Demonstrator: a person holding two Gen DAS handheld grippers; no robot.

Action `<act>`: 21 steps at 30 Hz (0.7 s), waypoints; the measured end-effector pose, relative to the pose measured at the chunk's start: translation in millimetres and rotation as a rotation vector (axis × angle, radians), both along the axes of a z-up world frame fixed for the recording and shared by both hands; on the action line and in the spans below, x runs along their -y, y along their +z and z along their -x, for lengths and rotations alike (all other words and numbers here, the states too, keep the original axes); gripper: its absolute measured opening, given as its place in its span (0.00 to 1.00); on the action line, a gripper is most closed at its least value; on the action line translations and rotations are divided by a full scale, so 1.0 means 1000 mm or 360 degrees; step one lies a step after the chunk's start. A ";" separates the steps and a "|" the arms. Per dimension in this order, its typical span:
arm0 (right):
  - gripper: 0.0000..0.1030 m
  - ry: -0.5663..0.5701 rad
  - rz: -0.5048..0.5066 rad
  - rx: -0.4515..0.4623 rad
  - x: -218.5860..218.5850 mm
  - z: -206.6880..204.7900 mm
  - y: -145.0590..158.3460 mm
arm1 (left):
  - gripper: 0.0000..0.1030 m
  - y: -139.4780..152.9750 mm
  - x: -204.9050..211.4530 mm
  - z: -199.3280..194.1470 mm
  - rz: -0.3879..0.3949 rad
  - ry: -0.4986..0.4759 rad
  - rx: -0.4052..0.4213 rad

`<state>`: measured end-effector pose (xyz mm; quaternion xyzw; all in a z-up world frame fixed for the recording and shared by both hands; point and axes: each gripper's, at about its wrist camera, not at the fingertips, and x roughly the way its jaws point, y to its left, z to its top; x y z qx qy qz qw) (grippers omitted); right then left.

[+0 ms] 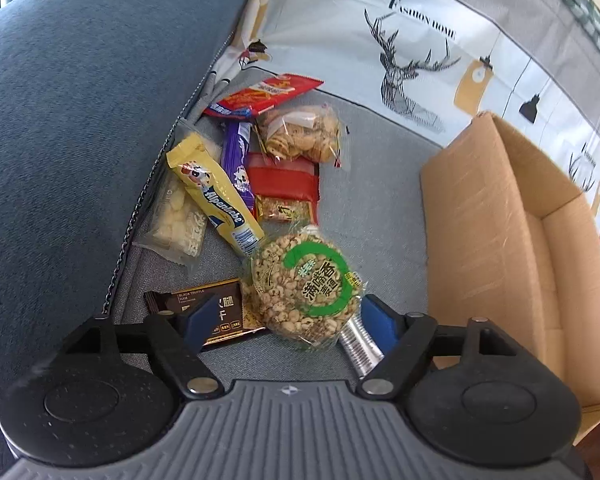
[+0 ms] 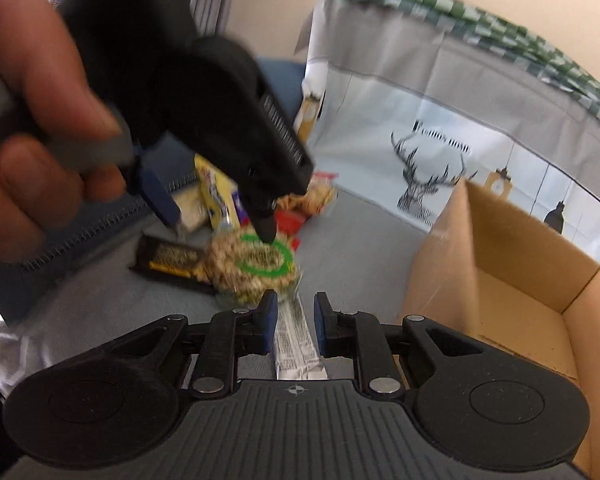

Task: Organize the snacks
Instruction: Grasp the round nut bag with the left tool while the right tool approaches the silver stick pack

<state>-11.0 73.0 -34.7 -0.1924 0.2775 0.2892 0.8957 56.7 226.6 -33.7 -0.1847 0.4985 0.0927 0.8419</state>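
Open brown cardboard box (image 1: pixel 500 240) sits on the grey cushion (image 1: pixel 380 208), right of the snacks. The part of its interior in view shows bare cardboard only; the near corner is hidden behind the gripper body.

Snack pile lies left of the box against the blue-grey sofa back (image 1: pixel 80 120): round puffed-rice cake in clear wrap with a green ring label (image 1: pixel 304 284), dark truffle-ham packet (image 1: pixel 216 308), yellow Alpenliebe candy pack (image 1: pixel 216 196), purple stick pack (image 1: pixel 238 156), red flat pouch (image 1: pixel 284 176), clear bag of crackers (image 1: pixel 300 132), red chip bag (image 1: pixel 264 92).

Left gripper (image 1: pixel 294 316): jaws wide apart, straddling the rice cake, pads not pressing it.

Right gripper (image 2: pixel 294 316): jaws nearly closed on a silver foil stick packet (image 2: pixel 296 340), which seems pinched; the view is blurred.

A hand (image 2: pixel 32 120) with the left tool blocks part of the right view.
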 end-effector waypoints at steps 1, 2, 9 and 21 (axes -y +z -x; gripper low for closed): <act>0.21 -0.0006 0.0016 -0.0022 -0.002 -0.003 -0.006 | 0.83 -0.002 0.001 -0.002 -0.0005 -0.0006 -0.0010; 0.23 -0.0017 0.0025 -0.0048 -0.005 -0.008 -0.011 | 0.85 -0.004 0.001 -0.004 -0.0006 -0.0011 -0.0021; 0.48 -0.0067 0.0138 -0.0133 -0.025 -0.028 -0.038 | 0.97 -0.019 0.010 -0.028 -0.0031 -0.0143 -0.0122; 0.40 -0.0151 0.0084 -0.0298 -0.018 -0.044 -0.048 | 0.99 -0.041 0.019 -0.054 -0.0082 -0.0302 -0.0241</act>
